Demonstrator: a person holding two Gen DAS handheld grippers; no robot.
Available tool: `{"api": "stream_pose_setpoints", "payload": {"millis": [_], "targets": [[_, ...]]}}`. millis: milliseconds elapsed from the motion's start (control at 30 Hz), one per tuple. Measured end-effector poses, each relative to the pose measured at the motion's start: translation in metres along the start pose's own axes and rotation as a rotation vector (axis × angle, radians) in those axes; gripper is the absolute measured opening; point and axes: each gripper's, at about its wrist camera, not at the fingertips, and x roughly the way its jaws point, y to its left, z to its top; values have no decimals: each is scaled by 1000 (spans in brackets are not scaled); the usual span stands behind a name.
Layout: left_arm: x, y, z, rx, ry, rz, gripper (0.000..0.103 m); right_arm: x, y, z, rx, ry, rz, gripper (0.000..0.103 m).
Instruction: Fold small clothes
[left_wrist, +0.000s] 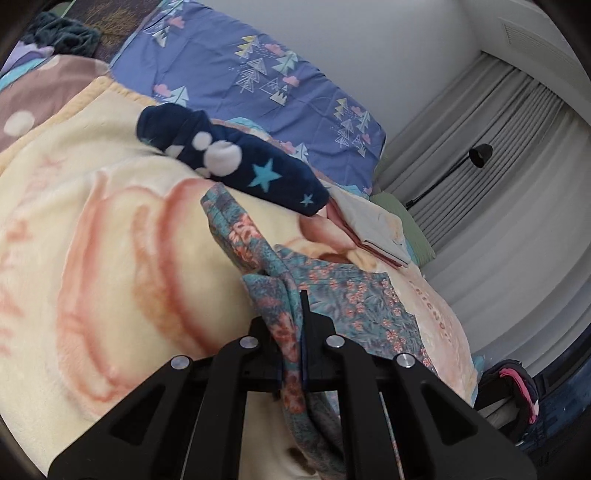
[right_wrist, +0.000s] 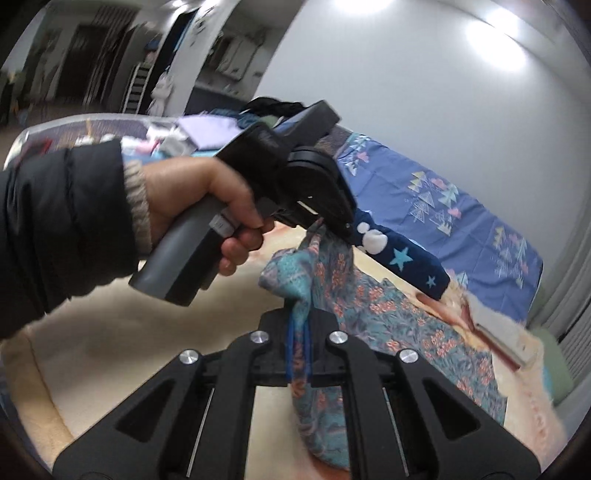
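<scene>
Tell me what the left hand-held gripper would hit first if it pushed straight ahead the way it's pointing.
Beyond the floral garment the left hand-held gripper is clamping, probably the navy star-print fleece piece lying on the cream blanket; depth is unclear.

Floral garment (left_wrist: 354, 295) laid on blanket (left_wrist: 110, 240); starred garment (left_wrist: 236, 162) behind it; folded cloth (left_wrist: 373, 229) placed toward bed's right edge.

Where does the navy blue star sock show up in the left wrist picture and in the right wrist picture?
Left wrist: navy star sock lies upper centre, on the cream blanket.
Right wrist: navy star sock sits right of centre, beyond the floral garment.
Shared landmark: purple tree-print bedding behind it.
</scene>
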Motion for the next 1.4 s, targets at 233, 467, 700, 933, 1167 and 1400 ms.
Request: {"api": "stream_pose_setpoints", "payload": {"millis": [233,467,700,933,1167,1400], "targets": [[31,-60,14,67,30,16,6,-24,-64,-9,202,-26,-19,4],[84,-127,14,164,94,75,6,-39,-125,-38,368,-29,-51,4],[137,-171,3,215,160,101,6,-46,-180,-79,513,0,-67,4],[178,-201,-8,249,210,118,6,-52,-216,-113,642,18,-65,4],[210,-226,-15,304,254,158,6,-55,-234,-137,707,21,-75,4],[244,-247,-29,358,309,186,6,-59,-250,-162,779,40,-91,4]]}}
